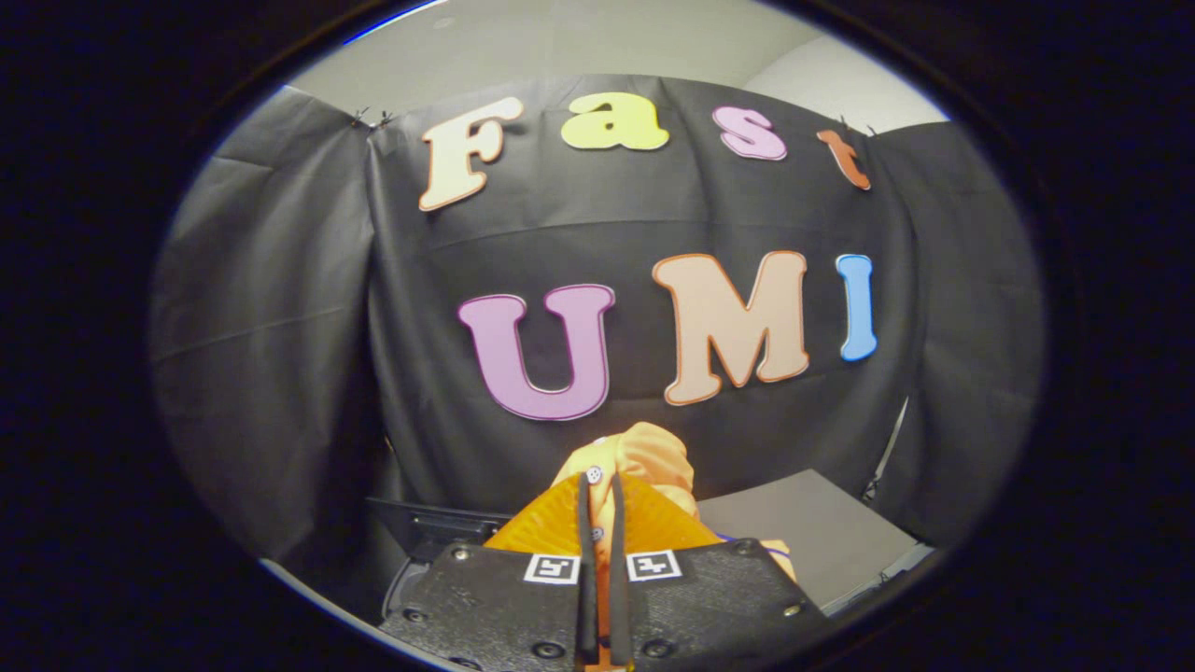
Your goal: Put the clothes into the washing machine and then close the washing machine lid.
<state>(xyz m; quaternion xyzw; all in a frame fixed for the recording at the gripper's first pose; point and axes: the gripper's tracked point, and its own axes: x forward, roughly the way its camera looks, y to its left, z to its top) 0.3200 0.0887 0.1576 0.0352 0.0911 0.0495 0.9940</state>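
Gripper view, raised tool (602, 490) pinching orange garment (644, 457)

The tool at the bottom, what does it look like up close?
The tool has two wide black textured blocks with round screws. Each block carries a small square black-and-white marker. Two thin flat fingers run forward side by side, nearly together.

Claw-mounted fisheye (601, 490), facing booth wall (653, 224)
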